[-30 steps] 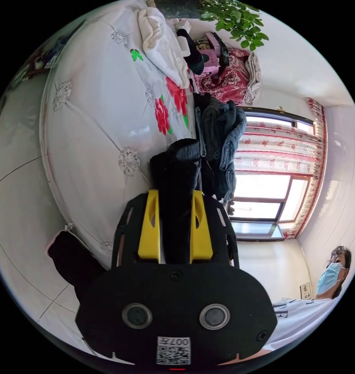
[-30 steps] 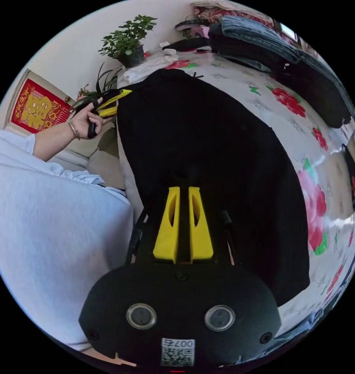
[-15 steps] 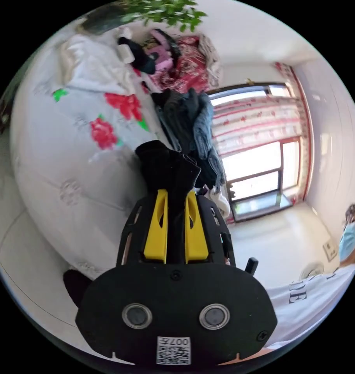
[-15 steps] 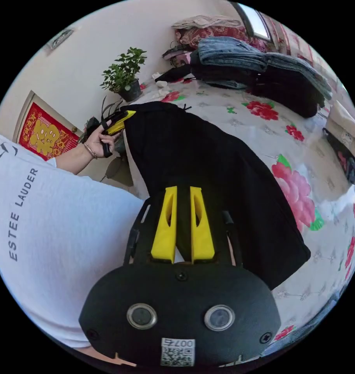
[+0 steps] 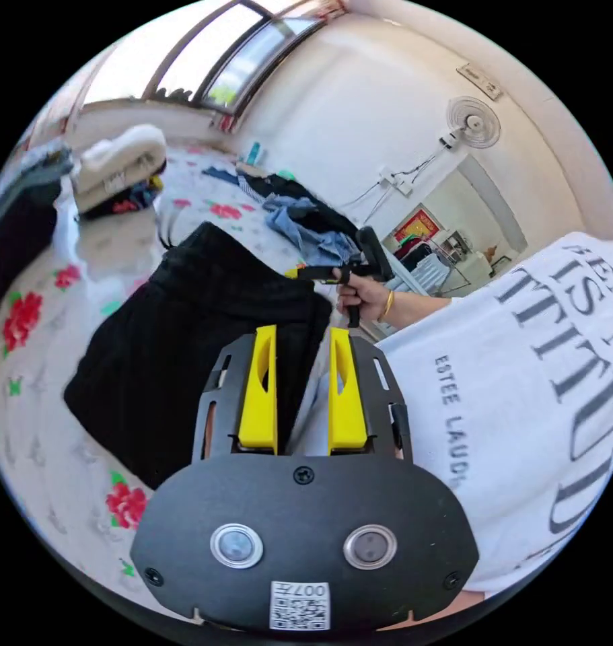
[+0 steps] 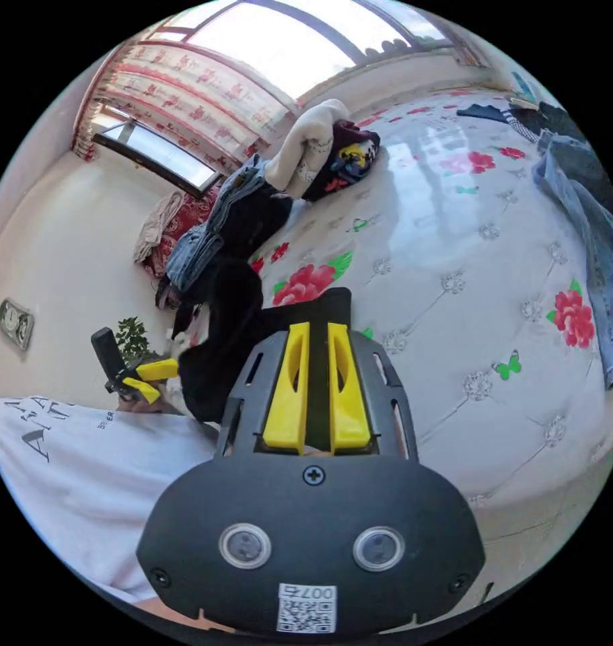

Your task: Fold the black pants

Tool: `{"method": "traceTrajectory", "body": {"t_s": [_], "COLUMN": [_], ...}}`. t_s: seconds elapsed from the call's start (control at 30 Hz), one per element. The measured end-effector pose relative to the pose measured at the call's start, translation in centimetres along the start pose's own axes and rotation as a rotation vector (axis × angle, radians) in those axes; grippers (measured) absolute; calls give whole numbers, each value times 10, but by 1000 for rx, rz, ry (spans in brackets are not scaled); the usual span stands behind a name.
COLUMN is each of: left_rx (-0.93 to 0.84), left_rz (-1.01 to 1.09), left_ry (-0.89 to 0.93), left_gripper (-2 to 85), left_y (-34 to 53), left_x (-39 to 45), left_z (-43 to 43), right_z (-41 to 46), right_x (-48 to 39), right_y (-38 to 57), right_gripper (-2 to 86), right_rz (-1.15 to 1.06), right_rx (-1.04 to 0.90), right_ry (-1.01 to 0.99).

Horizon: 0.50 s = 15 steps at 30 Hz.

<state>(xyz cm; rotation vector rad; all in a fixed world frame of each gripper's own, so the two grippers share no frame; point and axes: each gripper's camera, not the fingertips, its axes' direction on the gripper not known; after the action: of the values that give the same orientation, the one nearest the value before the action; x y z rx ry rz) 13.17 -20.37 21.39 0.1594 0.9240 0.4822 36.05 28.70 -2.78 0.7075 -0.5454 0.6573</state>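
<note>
Black pants folded on the flowered bed, one edge pinched.

The black pants (image 5: 185, 350) lie folded on the bed (image 5: 44, 431). The left hand-held gripper (image 5: 303, 343) stands with its yellow jaws apart, gripping nothing, near the pants' edge. The right hand-held gripper (image 6: 313, 336) has its jaws nearly together on a fold of the pants (image 6: 232, 336). Jeans (image 6: 589, 222) lie farther along the bed.

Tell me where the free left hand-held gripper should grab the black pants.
Grip the black pants at the near edge by the bed side, close to the left hand-held gripper. It's open, and that edge lies nearest it, probably pinchable from the person's side.
</note>
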Motion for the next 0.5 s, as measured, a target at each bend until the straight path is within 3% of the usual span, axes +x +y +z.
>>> {"method": "traceTrajectory", "body": {"t_s": [0.07,0.17,0.37,0.5], "left_rx": [-10,16,190,160], "left_rz": [-91,-196,-548,-646], "left_ry": [35,-59,-199,-130], "left_gripper": [110,119,134,149], "left_y": [7,29,100,111], "left_x": [-22,-50,-125,-173], "left_z": [18,9,-37,-7], "right_z": [-5,-10,6,31], "right_x": [25,48,79,80], "right_y": [-1,1,-12,-30], "right_gripper": [71,80,95,92], "right_rz": [91,143,219,198], "right_rx": [-28,-38,-132,-227], "right_ry": [-59,-88,-150,-169]}}
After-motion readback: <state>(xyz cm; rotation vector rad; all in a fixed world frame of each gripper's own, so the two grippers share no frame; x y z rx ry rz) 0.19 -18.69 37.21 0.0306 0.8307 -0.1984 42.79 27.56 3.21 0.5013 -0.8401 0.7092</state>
